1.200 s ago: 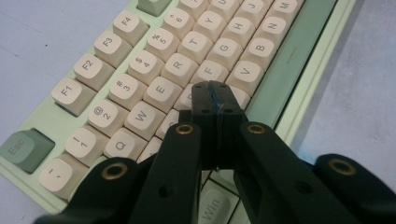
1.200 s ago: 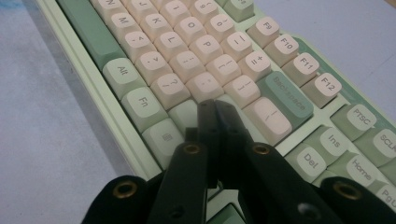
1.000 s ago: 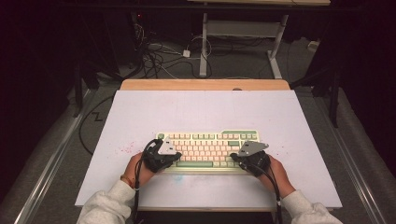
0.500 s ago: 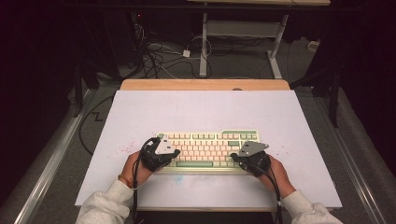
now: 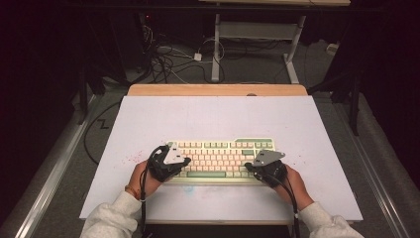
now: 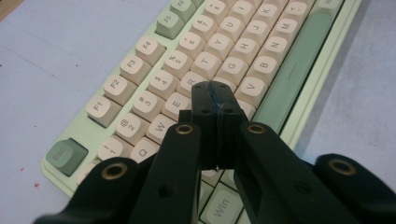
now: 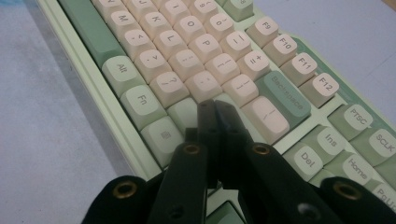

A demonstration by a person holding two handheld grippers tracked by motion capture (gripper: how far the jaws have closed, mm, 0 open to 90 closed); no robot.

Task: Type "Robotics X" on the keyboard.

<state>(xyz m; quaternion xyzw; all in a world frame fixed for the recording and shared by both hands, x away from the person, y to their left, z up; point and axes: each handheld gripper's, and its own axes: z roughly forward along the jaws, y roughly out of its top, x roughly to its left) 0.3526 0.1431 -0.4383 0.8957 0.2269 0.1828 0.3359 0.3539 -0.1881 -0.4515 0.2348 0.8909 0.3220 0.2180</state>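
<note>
Barely anything has moved since the earlier frames — left gripper point(image 5: 168, 163) maybe nudged, right gripper point(image 5: 265, 167) parked. Both sets of jaws are clenched on nothing, tips poised over the cream-and-green mechanical keyboard point(image 5: 220, 156) lying near the front edge of the white table mat point(image 5: 218, 114). We judge key-pressing with the closed tips: come straight down on one keycap, keep the jaws together, don't clip neighbours. Left tip sits about D/F point(image 6: 219, 100), right near Enter point(image 7: 268, 119) — whether either touches a key, we cannot tell; tips hide it.

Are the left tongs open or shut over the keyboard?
Shut. The left tongs have both black jaws pressed together with nothing between them, above the keyboard.
</note>
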